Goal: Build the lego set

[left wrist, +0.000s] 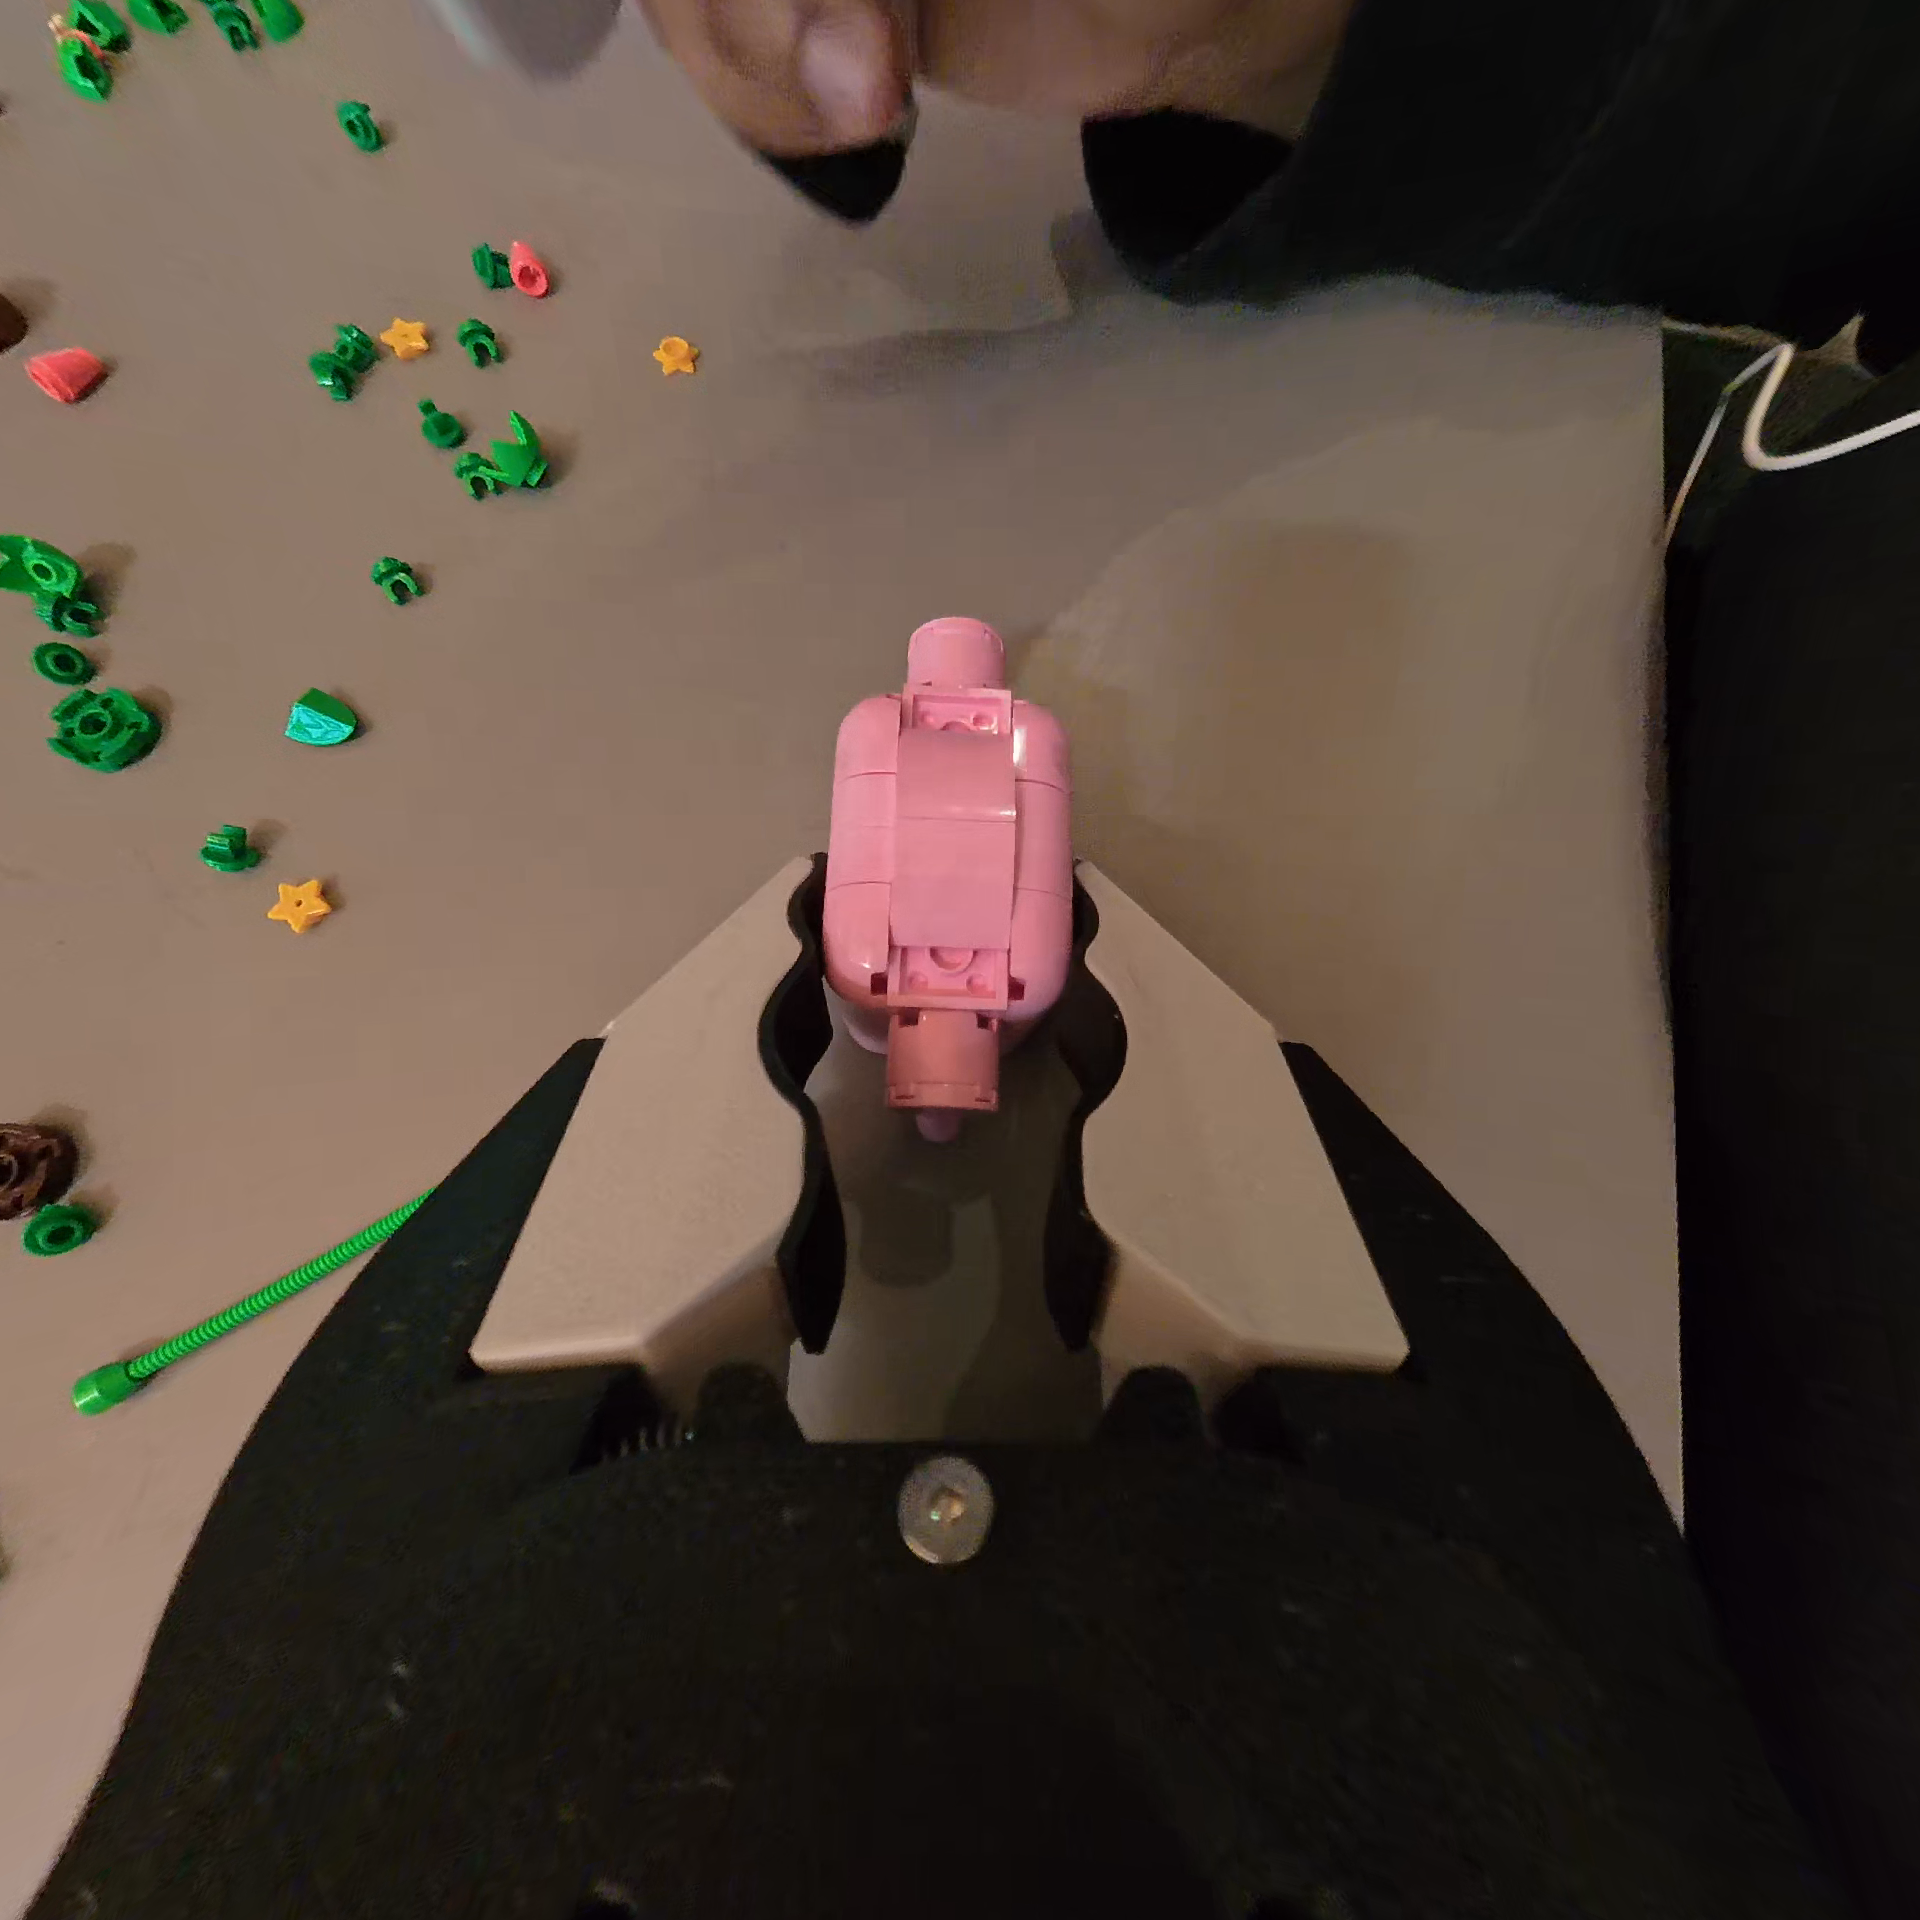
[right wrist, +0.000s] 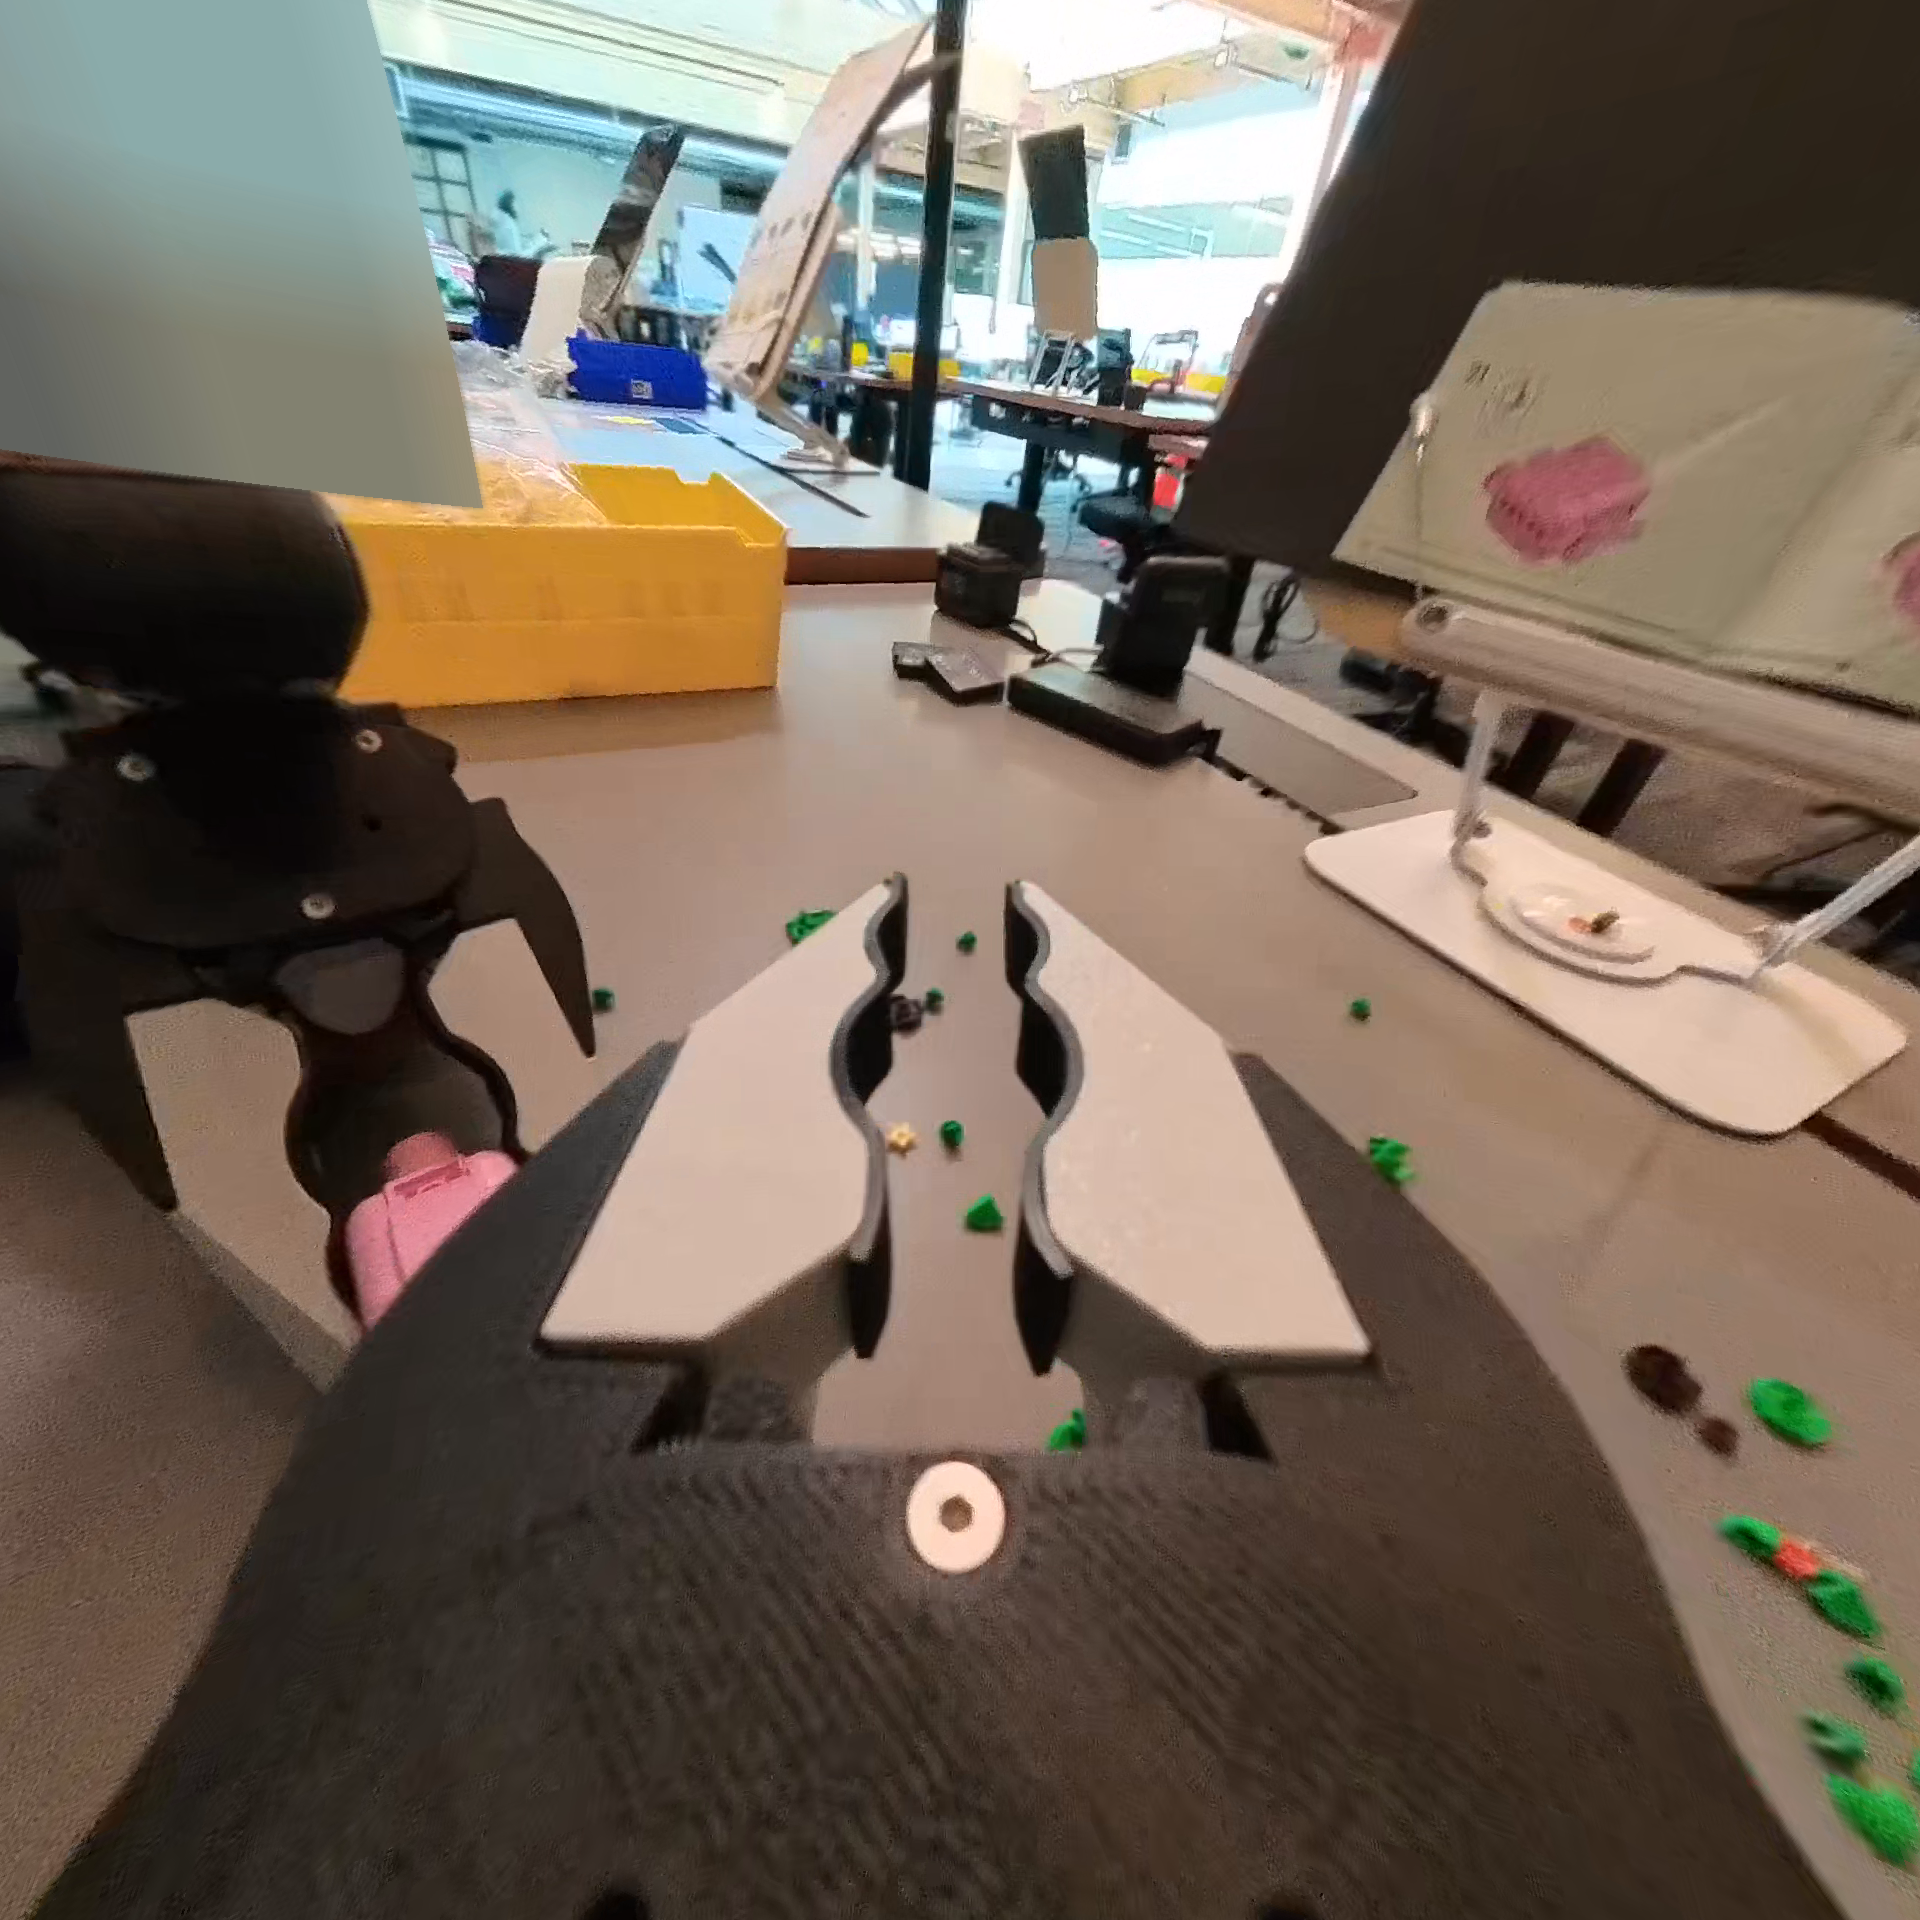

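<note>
Pink lego build (left wrist: 948, 831) clamped in left gripper (left wrist: 948, 914) above grey table (left wrist: 1299, 644); right gripper (right wrist: 954, 904) parted, empty.

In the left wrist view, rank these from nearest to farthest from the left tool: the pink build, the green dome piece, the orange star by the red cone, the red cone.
1. Pink build: clamped in the left tool.
2. Green dome piece: on the table, to the left.
3. Orange star: farther ahead, left of centre.
4. Red cone: beyond the star, up and left.
</note>
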Demonstrator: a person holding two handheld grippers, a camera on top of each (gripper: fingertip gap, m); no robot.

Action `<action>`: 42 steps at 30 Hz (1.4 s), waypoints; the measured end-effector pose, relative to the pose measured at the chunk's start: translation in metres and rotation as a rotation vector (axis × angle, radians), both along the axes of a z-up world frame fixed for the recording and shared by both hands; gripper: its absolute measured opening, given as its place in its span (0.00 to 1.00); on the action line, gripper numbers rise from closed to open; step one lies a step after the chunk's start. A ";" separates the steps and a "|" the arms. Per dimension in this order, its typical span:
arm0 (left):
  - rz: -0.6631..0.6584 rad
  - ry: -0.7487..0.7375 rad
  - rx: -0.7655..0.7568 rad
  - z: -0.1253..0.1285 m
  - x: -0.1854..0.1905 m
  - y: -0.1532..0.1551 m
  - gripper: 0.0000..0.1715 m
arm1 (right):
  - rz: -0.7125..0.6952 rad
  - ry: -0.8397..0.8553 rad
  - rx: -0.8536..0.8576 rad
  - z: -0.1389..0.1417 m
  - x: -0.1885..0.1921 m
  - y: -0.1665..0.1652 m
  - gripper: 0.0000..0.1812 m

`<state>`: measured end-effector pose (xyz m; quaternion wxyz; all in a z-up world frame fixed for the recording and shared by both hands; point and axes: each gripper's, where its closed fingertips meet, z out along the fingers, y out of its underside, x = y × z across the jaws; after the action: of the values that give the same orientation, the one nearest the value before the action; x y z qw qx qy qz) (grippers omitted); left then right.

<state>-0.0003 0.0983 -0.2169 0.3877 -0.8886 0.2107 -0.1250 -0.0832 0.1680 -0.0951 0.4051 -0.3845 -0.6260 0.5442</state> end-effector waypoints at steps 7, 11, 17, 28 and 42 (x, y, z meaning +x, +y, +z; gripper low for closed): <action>0.003 0.018 0.005 0.000 -0.001 0.000 0.24 | 0.071 -0.087 -0.152 -0.025 0.014 -0.011 0.11; 0.003 0.007 -0.001 -0.001 -0.001 0.000 0.24 | 0.069 -0.092 -0.138 -0.022 0.016 -0.011 0.12; 0.003 -0.019 -0.016 -0.001 -0.001 0.000 0.23 | 0.078 -0.130 -0.035 -0.038 0.014 -0.023 0.11; 0.001 -0.021 -0.021 -0.001 0.000 0.000 0.23 | 0.065 -0.168 -0.033 -0.046 0.011 -0.021 0.11; -0.018 -0.010 -0.030 -0.003 0.002 -0.002 0.24 | 0.053 -0.194 0.011 -0.052 0.010 -0.022 0.11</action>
<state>0.0020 0.0965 -0.2201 0.3742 -0.8917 0.2150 -0.1362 -0.0733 0.1456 -0.1471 0.3301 -0.4162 -0.6754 0.5114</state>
